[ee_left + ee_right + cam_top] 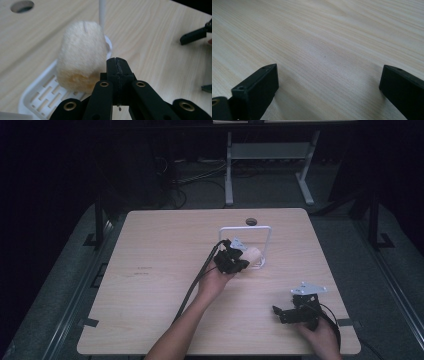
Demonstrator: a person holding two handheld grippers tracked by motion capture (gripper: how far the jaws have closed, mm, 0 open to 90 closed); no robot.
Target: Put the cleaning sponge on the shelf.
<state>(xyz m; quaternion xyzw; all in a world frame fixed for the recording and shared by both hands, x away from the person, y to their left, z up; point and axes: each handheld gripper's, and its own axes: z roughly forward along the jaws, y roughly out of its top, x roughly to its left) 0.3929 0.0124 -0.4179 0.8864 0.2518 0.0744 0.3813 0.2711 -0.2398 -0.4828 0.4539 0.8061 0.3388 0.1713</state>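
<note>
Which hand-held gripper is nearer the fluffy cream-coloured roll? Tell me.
Left. The left hand-held gripper is right beside the fluffy cream-coloured roll; the right hand-held gripper sits far off near the table's near right edge.

light: table (165, 270) lit, surroundings near black | high view: soft, dim | gripper views: brighter, near jaws blurred
</note>
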